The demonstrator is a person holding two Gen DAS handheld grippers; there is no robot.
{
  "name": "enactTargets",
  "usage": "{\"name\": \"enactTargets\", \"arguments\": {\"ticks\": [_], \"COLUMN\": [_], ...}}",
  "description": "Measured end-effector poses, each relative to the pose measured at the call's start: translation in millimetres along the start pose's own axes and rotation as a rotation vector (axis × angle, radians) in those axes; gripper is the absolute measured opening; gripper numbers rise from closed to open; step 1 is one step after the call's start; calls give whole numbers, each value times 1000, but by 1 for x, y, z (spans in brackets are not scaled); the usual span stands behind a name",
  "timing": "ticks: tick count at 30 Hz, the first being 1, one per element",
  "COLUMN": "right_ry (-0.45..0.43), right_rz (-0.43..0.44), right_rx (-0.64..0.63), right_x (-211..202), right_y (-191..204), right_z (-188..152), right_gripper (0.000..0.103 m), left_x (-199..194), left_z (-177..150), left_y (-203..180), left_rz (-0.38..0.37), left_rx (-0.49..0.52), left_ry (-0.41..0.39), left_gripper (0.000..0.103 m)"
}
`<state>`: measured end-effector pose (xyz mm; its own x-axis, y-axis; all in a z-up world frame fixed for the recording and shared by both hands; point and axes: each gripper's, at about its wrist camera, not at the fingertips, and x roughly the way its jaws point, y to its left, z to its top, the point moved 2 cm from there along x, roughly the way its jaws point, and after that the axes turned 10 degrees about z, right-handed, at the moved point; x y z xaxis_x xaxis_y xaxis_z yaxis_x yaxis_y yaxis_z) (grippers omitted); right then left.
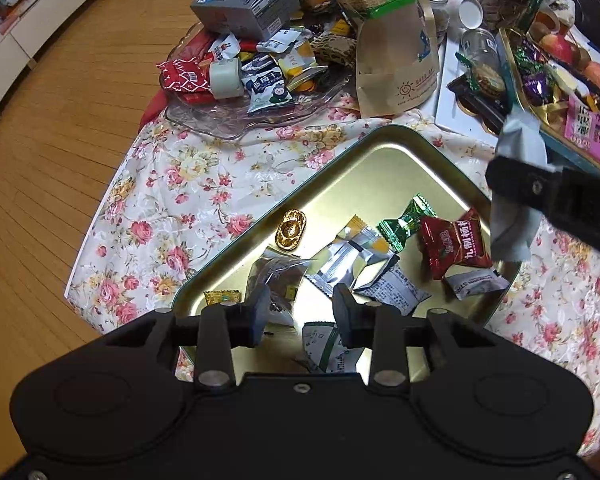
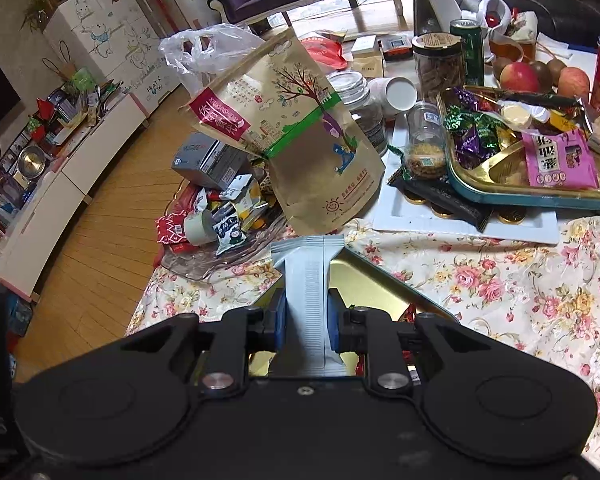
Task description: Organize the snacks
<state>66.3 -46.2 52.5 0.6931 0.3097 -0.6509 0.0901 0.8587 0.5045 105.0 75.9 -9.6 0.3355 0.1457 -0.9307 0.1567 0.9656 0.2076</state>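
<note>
right gripper (image 2: 304, 328): blue pads clamped on a pale grey sachet (image 2: 308, 280), held upright; printing on it too small to read. from the left wrist view the same sachet hangs over the far right edge of the gold tin (image 1: 380, 148).

left gripper (image 1: 300, 312): fingers apart, nothing between them, poised over the near end of the tin. snacks in the tin: red packet (image 1: 454, 242) with white chinese characters, green twist candy (image 1: 406, 222), gold ingot sweet (image 1: 290, 232), several silver sachets (image 1: 348, 258) with fine print i cannot read.

other writing: kraft bag (image 2: 300, 136) carries a red label, "xiongmaosnacks" in part legible, a tree drawing and a sun face near the bottom. pink packet (image 2: 560, 160) with large chinese characters sits in the teal-rimmed tray (image 2: 500, 196). white blueberry sachet (image 1: 268, 88) with chinese text lies on the glass plate (image 1: 220, 120), beside a grey box (image 1: 244, 4).

surface: table under a floral cloth (image 1: 204, 184), pink roses on cream. apples (image 2: 518, 76), a jar (image 2: 436, 64) and a green can (image 2: 470, 52) at the far side. room: wood plank floor (image 1: 60, 120), low white cabinet (image 2: 60, 188) with clutter on it, a white panel with rabbit drawings behind.
</note>
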Motion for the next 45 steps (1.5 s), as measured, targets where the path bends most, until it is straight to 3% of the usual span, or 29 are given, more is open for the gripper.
{"name": "enactTargets", "arguments": {"ticks": [10,24,32,45], "right_ry": [-85,22,65,143], "right_rz": [23,-61,-83,-125], "right_rx": [-42,-78,-115,-203], "right_x": [-6,-8,-17,-25], "right_y": [11,-5,-13,-20], "right_z": [9,-9,-23,-52], "right_gripper": [31,31,31,31], "left_x": [-1,-11,-17,-2], "left_z": [-3,-9,-26,-34], "left_y": [-5,-4,5,0], "left_rz": [-6,79,123,134], "left_rx": [13,-17,-89,-96], "left_ry": [4,-65,-119,-87], "left_gripper": [44,44,47,47]}}
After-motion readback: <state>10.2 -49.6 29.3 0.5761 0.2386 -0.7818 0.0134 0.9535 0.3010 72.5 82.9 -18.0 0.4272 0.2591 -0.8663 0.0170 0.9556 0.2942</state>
